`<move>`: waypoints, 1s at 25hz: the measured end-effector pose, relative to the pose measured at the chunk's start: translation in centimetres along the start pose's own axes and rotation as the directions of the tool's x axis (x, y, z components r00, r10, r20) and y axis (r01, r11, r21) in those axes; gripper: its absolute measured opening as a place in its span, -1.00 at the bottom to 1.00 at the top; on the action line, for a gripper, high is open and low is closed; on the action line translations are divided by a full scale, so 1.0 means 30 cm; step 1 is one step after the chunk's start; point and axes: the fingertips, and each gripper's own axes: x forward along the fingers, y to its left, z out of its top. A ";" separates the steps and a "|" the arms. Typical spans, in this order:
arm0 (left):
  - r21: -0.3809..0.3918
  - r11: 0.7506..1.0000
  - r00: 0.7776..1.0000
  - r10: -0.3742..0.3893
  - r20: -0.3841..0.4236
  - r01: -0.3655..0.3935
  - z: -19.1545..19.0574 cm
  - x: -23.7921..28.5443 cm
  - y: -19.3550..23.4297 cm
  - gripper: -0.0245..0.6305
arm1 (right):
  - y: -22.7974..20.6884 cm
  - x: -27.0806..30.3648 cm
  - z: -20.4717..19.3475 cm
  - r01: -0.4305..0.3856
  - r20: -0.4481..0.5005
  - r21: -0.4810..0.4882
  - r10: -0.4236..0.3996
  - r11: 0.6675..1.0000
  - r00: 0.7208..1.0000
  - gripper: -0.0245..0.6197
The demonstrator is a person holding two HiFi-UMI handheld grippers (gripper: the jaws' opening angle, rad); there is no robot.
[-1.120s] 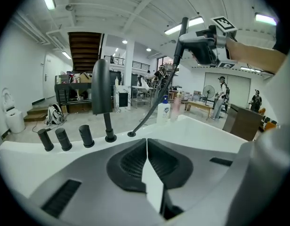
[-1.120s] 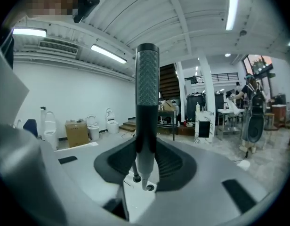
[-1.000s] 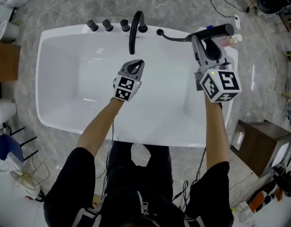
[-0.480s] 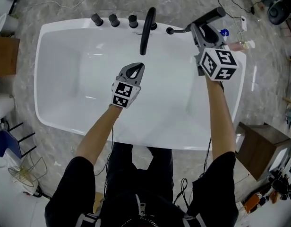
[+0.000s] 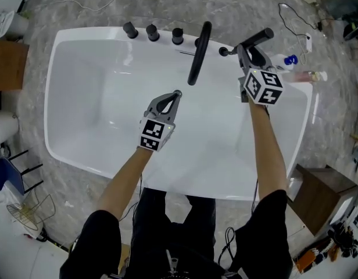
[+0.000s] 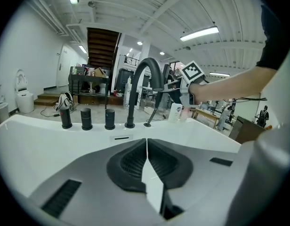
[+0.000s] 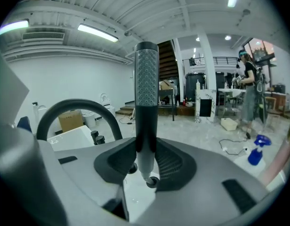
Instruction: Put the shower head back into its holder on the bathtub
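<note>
Shower head (image 7: 146,93): the right hand-held gripper (image 7: 146,160) is clamping it low on the handle, with the pads pressing both sides and the wand standing upright between them. The left hand-held gripper (image 6: 146,147) is hanging over the tub basin with its jaws shut on nothing, taking no part.

In the head view, the right hand-held gripper (image 5: 247,56) is holding the shower head (image 5: 256,39) at the far right corner of the bathtub (image 5: 51,68). That puts it just beside a small dark holder (image 5: 224,52) on the rim, right of the arched spout (image 5: 197,54) and three knobs (image 5: 151,34).

Progress, as judged: the wand is being carried and lined up but is not seated. Lowering the butt end into the socket and letting go are left. I cannot tell whether the tip is touching yet.

Look: a slim dark stick wand with a dotted upper section and a paler, glossy lower end.
</note>
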 end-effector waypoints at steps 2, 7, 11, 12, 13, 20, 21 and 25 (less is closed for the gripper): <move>-0.005 1.000 1.000 -0.004 -0.001 0.004 -0.015 -0.005 0.003 -0.84 | -0.017 0.036 -0.026 0.013 0.002 0.022 -0.013 1.000 1.000 -0.52; 0.012 1.000 1.000 -0.009 0.007 0.009 -0.031 -0.023 0.014 -0.84 | -0.029 0.141 -0.111 0.021 -0.010 -0.010 -0.021 1.000 1.000 -0.52; 0.006 1.000 1.000 -0.017 -0.004 0.017 -0.073 -0.039 0.018 -0.84 | -0.037 0.216 -0.188 0.023 -0.032 -0.040 -0.024 0.999 0.999 -0.52; 0.002 1.000 1.000 -0.019 -0.008 0.019 -0.086 -0.041 0.020 -0.84 | -0.042 0.232 -0.202 0.025 -0.035 -0.047 -0.026 0.999 0.999 -0.52; -0.003 1.000 1.000 -0.020 -0.014 0.020 -0.101 -0.043 0.023 -0.84 | -0.046 0.246 -0.216 0.028 -0.038 -0.050 -0.030 0.998 0.999 -0.52; -0.007 1.000 0.999 -0.014 -0.049 0.014 -0.175 -0.078 0.063 -0.84 | -0.058 0.300 -0.294 0.066 -0.053 -0.050 -0.068 0.997 0.996 -0.52; -0.008 1.000 0.999 -0.012 -0.052 0.011 -0.181 -0.083 0.072 -0.84 | -0.061 0.303 -0.300 0.069 -0.056 -0.044 -0.072 0.997 0.996 -0.52; -0.021 1.000 0.998 0.001 -0.062 -0.002 -0.202 -0.101 0.099 -0.84 | -0.072 0.312 -0.346 0.086 -0.084 -0.019 -0.087 0.996 0.993 -0.52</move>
